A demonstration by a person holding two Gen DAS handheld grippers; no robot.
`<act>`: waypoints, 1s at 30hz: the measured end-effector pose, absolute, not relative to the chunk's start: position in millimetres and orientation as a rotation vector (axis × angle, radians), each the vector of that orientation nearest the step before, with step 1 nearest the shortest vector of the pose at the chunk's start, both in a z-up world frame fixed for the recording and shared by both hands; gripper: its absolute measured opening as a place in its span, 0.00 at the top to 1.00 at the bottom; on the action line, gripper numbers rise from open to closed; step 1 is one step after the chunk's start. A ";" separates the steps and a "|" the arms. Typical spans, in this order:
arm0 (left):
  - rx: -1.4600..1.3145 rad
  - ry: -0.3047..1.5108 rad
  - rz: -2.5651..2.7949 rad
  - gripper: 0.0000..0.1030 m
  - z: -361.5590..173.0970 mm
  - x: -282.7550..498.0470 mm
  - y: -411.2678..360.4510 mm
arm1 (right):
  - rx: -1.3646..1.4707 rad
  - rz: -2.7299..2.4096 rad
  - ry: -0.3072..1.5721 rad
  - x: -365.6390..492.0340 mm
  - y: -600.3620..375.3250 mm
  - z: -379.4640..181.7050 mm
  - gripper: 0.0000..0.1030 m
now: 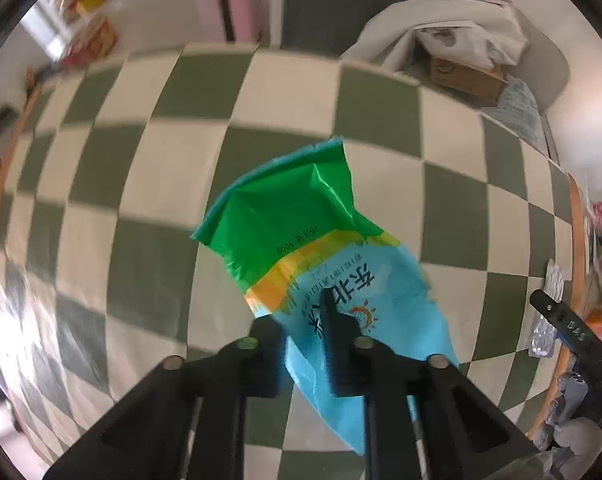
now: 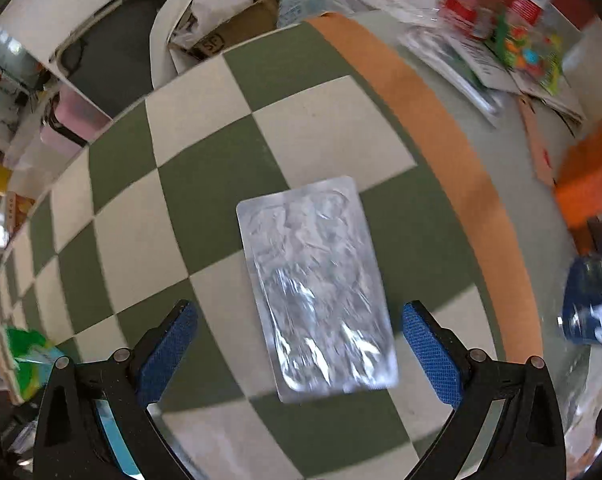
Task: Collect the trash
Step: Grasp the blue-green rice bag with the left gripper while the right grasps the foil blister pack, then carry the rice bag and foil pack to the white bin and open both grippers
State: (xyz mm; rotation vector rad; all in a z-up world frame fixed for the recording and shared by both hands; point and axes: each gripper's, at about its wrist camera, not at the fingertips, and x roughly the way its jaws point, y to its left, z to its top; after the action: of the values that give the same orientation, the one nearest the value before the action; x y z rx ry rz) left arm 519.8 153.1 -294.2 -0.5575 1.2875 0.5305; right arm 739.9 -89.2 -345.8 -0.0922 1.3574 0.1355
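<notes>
Here, left hand-held gripper (image 1: 305, 320) clamped on one bag (image 1: 301, 248); right hand-held gripper (image 2: 299, 320) apart around one blister pack (image 2: 317, 288).

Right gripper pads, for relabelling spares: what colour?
Blue, textured pads; right wrist view shows them best.

Black left gripper (image 1: 305, 320), blue-padded right gripper (image 2: 301, 340)
</notes>
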 end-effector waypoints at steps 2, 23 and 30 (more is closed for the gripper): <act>-0.507 1.258 0.523 0.95 -283.6 522.1 150.1 | -0.117 0.131 1.326 737.9 -83.6 -343.2 0.22; -0.345 1.124 0.558 1.00 -205.9 436.2 146.7 | -0.025 0.318 1.205 635.1 -81.9 -256.9 0.37; -0.337 1.121 0.574 1.00 -197.4 343.9 136.2 | -0.019 0.368 1.187 548.9 -80.0 -232.4 0.37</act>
State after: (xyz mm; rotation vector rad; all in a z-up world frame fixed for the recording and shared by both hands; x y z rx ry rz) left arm 343.9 136.2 -197.4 -0.3368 1.1213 0.5742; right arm 548.9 -80.0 -232.4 -0.0195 1.1865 0.3680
